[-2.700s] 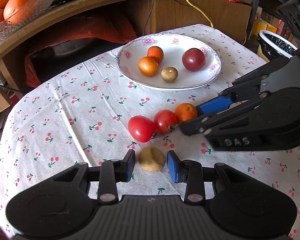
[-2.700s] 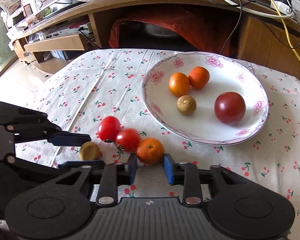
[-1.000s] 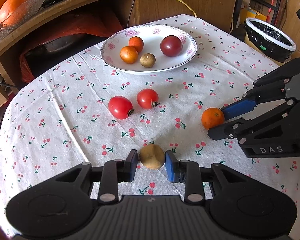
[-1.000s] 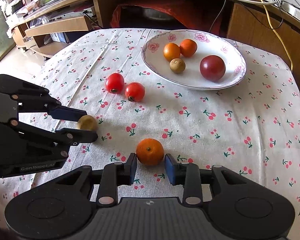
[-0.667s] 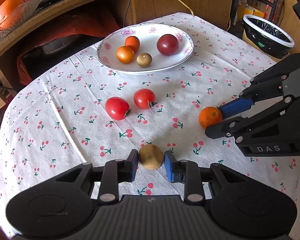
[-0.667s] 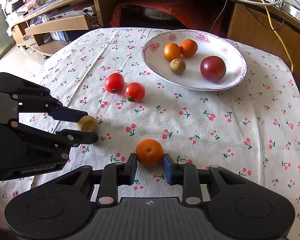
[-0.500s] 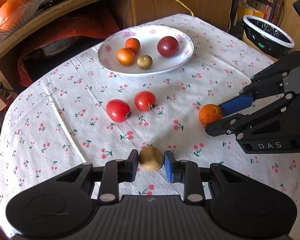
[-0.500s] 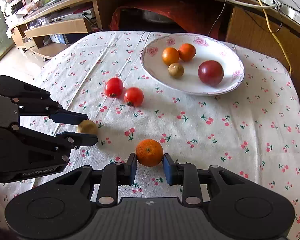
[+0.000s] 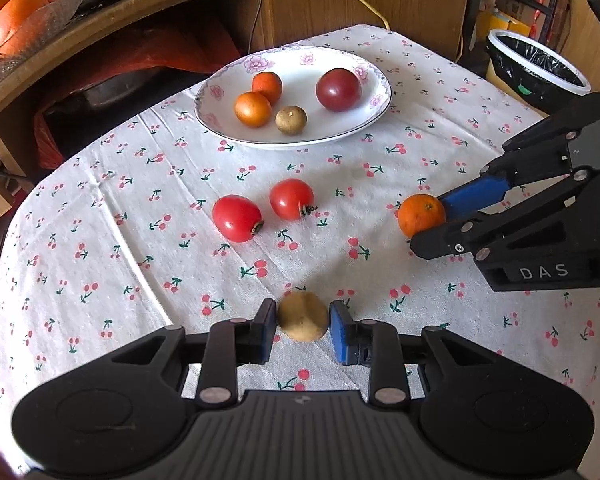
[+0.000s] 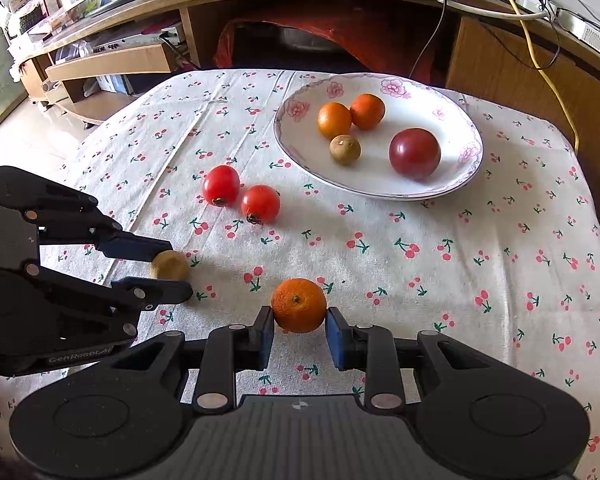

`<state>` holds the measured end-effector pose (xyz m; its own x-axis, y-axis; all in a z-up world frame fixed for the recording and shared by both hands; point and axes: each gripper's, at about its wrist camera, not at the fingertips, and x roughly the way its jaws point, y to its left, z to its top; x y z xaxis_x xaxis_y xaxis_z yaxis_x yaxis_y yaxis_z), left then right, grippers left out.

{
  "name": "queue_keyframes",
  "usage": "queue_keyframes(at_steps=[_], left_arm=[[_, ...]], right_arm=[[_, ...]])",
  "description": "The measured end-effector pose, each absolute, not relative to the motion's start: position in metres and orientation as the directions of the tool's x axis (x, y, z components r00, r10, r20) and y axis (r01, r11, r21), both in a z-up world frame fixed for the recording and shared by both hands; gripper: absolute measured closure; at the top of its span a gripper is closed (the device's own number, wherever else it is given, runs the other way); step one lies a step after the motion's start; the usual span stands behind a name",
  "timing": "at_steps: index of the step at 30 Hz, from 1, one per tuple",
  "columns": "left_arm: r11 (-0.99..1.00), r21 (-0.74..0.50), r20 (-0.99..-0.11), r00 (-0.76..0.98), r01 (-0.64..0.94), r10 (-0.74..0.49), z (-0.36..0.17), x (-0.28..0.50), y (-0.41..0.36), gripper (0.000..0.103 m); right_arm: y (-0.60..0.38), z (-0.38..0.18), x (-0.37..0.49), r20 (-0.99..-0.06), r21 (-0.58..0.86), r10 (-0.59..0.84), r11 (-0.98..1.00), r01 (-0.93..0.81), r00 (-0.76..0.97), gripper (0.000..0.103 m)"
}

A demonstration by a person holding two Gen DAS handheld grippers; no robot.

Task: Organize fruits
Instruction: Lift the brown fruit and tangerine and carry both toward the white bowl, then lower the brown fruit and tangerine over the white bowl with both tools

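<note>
My left gripper is shut on a small tan fruit, held above the cherry-print cloth; the same fruit shows in the right wrist view. My right gripper is shut on a small orange, also visible from the left wrist as the orange. Two red tomatoes lie side by side on the cloth between the grippers and the plate. The white flowered plate at the far side holds two small oranges, a tan fruit and a dark red tomato.
A black-lined bin stands past the table's right edge. A wooden shelf unit with cables and a red bag is behind the table. A glass bowl of large oranges sits on the shelf, upper left.
Both grippers closed on their fruit, lifted and drew back from the tomatoes. Over the last half second they have moved slightly closer to the plate, still holding the fruit.
</note>
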<state>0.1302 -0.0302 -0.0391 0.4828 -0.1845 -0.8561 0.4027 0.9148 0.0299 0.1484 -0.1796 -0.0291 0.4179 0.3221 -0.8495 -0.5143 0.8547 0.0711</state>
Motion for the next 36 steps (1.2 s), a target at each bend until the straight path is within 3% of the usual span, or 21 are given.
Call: queue_keyframes(at_steps=[15,36], left_arm=[[0.919,0.035,-0.831,0.522,0.393,-0.191,-0.027,0.135,-0.034,0.066],[0.918,0.093,-0.751,0.632,0.386,-0.190,0.002,0.199,-0.052,0.066]], right_arm=[[-0.187,-0.021,0.153,-0.829,0.056,0.316,0.868,-0.493,0.462,0.079],[-0.189,-0.001,0.200,-0.768,0.028,0.316,0.886,-0.464,0.557,0.079]])
